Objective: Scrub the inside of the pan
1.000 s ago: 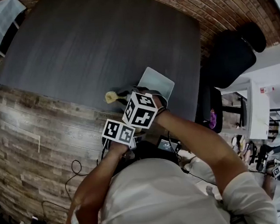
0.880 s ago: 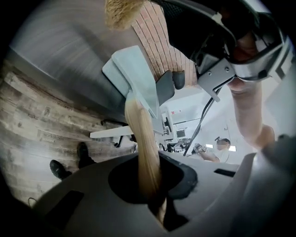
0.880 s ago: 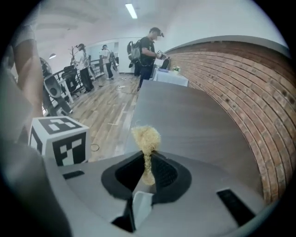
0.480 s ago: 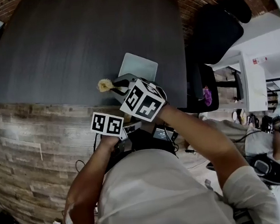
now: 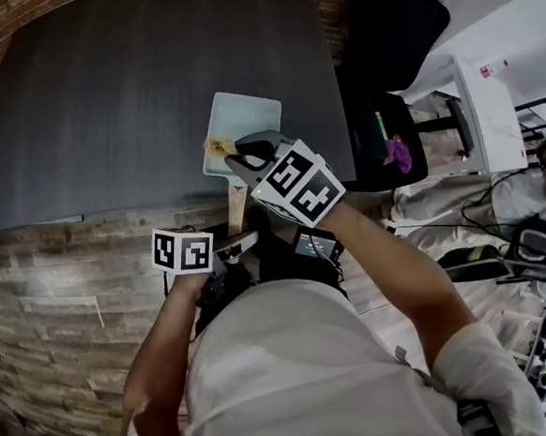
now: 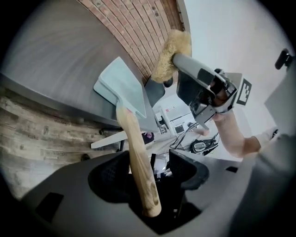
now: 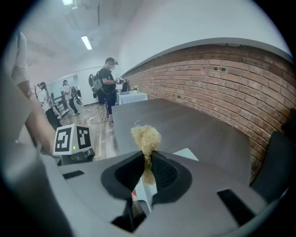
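A fibrous scrubber (image 7: 146, 136) is pinched tight in the right gripper (image 7: 147, 169) near the square pan (image 5: 242, 121); the left gripper (image 6: 149, 173) is opening around the wooden handle (image 6: 132, 139), no longer clamped; scrubbing is judged finished or paused.

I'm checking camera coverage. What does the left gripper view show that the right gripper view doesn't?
Only the left gripper view: the pan's wooden handle between the left gripper's opening jaws, pads not pressing it. Only the right gripper view: people standing far off and the left gripper's marker cube. Both: the scrubber pinched by the right gripper, the pan, the dark table, the brick wall.
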Tool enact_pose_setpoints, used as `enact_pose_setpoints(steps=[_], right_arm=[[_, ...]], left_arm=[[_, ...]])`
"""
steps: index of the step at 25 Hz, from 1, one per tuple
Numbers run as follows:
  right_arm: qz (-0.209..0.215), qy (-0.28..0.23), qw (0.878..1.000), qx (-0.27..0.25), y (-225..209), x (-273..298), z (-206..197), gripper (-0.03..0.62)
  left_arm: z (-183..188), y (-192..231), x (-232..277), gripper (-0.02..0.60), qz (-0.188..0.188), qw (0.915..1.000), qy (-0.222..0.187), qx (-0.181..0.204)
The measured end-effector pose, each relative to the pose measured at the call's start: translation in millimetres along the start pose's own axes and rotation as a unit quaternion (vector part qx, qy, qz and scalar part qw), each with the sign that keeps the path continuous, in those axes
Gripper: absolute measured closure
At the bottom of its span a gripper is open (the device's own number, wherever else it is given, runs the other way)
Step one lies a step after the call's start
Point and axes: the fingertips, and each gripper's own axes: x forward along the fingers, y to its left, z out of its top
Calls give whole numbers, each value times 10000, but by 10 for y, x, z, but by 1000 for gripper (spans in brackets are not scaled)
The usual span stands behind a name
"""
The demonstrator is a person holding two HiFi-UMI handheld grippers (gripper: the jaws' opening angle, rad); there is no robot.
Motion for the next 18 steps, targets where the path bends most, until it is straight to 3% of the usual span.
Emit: enact_pose_setpoints(steps=[6,10,14,18], right_arm=[[-255,-410,9972,579,-104,-327,-28,542],[-262,-669,9934,898,-78,-508,-83,540],[-77,-1042,9847,1398,-19,-741,-165,539],[375,-1481,9663,2072,68,-1063,-264,540]], left_arm=[[-51,70,-236,319,179,9993,-337,-38],[14,-20,-563,319,92,9947,-1014,-110],[193,-383,-984,324,-366,9777,-2064,143],[244,-819,-1320,462,-687,9539,-2888,442]])
